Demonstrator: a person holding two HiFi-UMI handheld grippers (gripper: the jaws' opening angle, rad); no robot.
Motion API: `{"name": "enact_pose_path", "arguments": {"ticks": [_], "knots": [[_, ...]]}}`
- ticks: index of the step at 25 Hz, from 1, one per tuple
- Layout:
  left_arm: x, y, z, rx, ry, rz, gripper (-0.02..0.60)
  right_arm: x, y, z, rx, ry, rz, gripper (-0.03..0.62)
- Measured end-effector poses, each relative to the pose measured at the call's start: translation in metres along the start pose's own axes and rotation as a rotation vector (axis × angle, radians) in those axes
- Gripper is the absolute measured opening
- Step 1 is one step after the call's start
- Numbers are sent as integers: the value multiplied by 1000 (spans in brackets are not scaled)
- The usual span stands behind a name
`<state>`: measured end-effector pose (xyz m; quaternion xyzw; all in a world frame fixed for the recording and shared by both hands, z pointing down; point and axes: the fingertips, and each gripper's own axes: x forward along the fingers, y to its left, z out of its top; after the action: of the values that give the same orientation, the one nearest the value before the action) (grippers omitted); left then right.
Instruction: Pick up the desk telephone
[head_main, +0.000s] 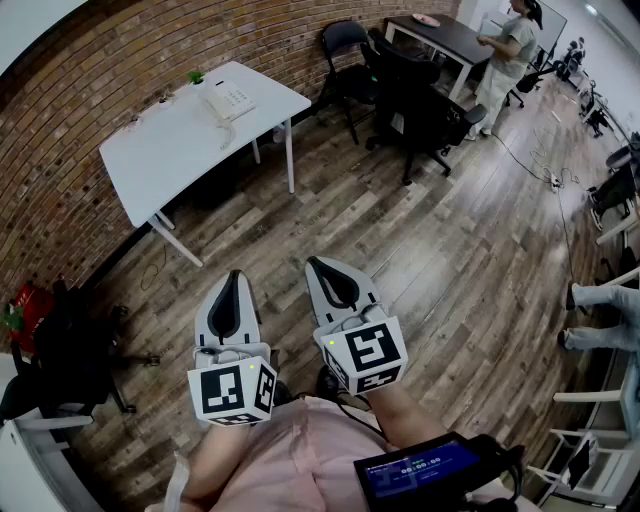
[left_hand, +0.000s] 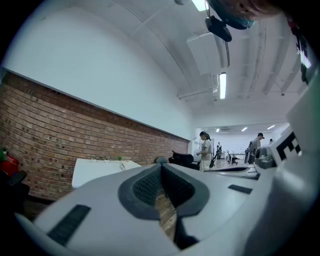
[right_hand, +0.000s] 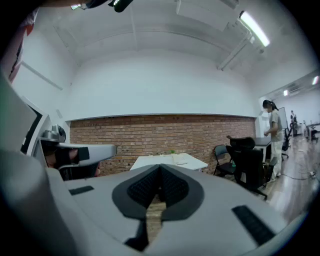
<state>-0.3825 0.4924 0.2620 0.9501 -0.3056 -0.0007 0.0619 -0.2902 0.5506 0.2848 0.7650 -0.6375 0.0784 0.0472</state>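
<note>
A white desk telephone (head_main: 228, 103) lies on a white table (head_main: 170, 145) against the brick wall, far ahead of me. The table (right_hand: 167, 161) shows small in the right gripper view, with the telephone (right_hand: 180, 159) on it. In the left gripper view the table (left_hand: 100, 170) is at the left. My left gripper (head_main: 231, 277) and right gripper (head_main: 316, 264) are held side by side near my body, over the wooden floor, both shut and empty. The jaws meet in the left gripper view (left_hand: 161, 163) and in the right gripper view (right_hand: 160, 167).
Black chairs (head_main: 420, 105) and a dark desk (head_main: 450, 35) stand at the back right, with a person (head_main: 505, 50) beside them. A black office chair (head_main: 70, 350) and a red object (head_main: 25, 305) are at the left. A cable (head_main: 540, 170) runs over the floor.
</note>
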Motion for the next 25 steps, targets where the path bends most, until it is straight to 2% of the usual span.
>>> {"name": "enact_pose_path", "arguments": {"ticks": [10,14,15,16,17,25], "knots": [[18,-20,-11,8,23,10,14,-2,-27,-4,0,2,8,-2],[23,-29,-11,18,-4,58,15,-5,-46,-3,14,-31,-3,2],[25,-32,-10,16,-12,66,83,-5,-51,-2,18,-35,3,50],[29,-34,-10,10,-14,68,197,-4,-55,-2,20,-34,11,193],[32,-35,-11,3,-12,70,241,-2,-61,-3,19,-32,13,229],[58,-27,-21,3,16,101,241,29,-80,-8,1,4,29,210]]}}
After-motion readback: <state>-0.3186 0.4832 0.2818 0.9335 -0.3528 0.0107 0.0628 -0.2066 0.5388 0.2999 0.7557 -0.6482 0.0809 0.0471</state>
